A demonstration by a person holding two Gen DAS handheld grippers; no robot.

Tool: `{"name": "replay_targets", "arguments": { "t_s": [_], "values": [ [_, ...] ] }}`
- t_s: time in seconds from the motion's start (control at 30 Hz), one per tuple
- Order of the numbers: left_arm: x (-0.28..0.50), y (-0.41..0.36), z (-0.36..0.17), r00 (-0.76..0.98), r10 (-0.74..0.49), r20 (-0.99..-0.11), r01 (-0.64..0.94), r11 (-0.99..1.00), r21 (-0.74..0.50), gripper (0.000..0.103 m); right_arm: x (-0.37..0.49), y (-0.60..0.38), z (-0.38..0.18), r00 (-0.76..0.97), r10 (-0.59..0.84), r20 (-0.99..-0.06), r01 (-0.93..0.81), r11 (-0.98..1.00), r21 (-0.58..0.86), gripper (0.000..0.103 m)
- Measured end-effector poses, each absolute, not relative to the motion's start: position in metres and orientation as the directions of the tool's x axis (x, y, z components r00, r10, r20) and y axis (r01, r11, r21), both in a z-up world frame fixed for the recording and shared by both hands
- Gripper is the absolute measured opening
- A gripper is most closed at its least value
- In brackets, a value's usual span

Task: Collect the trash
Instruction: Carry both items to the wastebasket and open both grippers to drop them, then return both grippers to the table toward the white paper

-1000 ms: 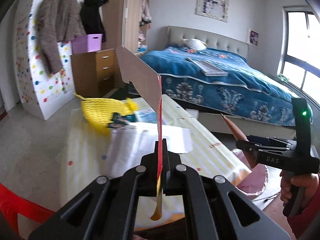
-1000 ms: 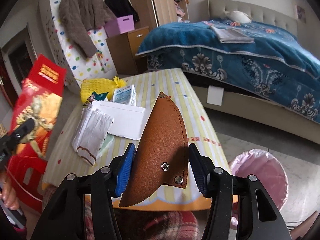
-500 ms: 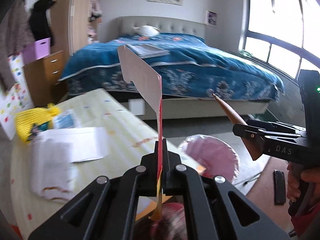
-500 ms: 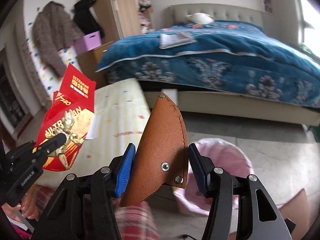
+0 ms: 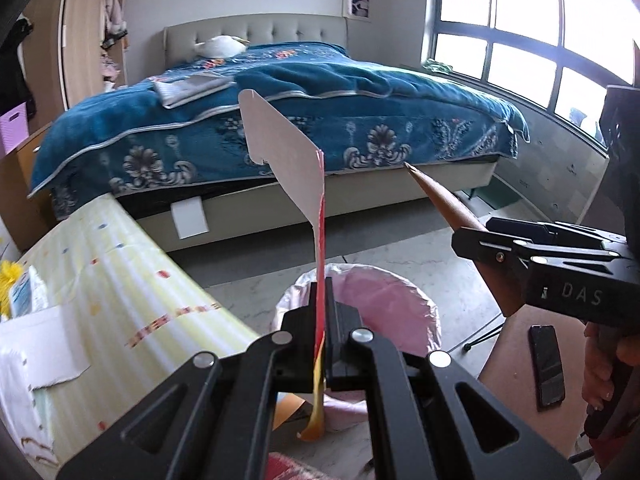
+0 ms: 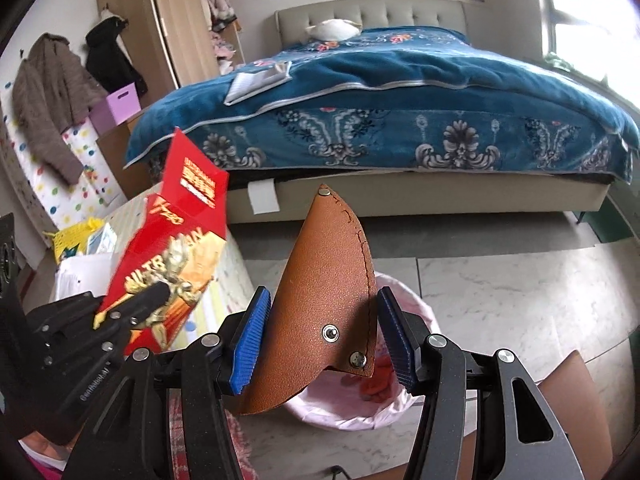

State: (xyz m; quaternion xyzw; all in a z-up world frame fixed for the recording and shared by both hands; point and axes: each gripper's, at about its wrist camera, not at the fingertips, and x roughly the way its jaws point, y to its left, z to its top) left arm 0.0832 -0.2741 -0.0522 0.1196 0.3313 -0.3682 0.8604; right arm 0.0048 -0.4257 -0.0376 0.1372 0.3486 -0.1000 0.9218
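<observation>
Left gripper [image 5: 320, 308] clamps red "ULTRAMAN" box [image 6: 172, 256]; right gripper [image 5: 476, 236] marked "DAS".

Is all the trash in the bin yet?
Not yet. Something red already lies in the pink-lined bin. The left gripper is clamped on a flattened red box and the right gripper on a brown leather sheath, both near the bin. Papers remain on the table.

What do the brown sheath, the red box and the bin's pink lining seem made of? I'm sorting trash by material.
Brown sheath: probably leather or an imitation, going by its grained matte face, stitched edge and metal rivets.
Red box: printed cardboard, glossy outside, plain grey inside, pinched flat.
Pink lining: thin plastic film, crinkled and slightly translucent.
</observation>
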Motion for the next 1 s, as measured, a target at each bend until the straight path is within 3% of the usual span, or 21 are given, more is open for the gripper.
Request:
{"name": "replay_targets", "arguments": {
  "t_s": [0.1,0.17,0.2,0.63,1.0],
  "values": [
    [0.091,-0.284,-0.057,0.491,-0.558,-0.669,0.716,0.696,-0.055,0.007,0.011,-0.436,-0.043,0.734,-0.074,-0.675,0.279,0.939,0.200,0.059],
    [0.094,-0.283,-0.060,0.491,-0.547,-0.678,0.707,0.705,-0.056,0.045,0.011,-0.441,-0.045,0.729,-0.088,-0.679,0.295,0.935,0.195,0.069],
    [0.094,-0.281,-0.061,0.498,-0.542,-0.677,0.702,0.711,-0.052,0.050,0.012,-0.440,-0.045,0.728,-0.091,-0.679,0.298,0.935,0.194,0.070],
    [0.086,-0.206,-0.051,0.566,-0.460,-0.684,0.592,0.805,-0.051,0.051,0.003,-0.426,-0.038,0.738,-0.049,-0.674,0.275,0.932,0.234,0.070],
    [0.069,-0.107,-0.033,0.683,-0.342,-0.645,0.423,0.906,-0.033,0.059,0.022,-0.335,-0.031,0.728,0.057,-0.684,0.107,0.975,0.196,0.070]
  ]
}}
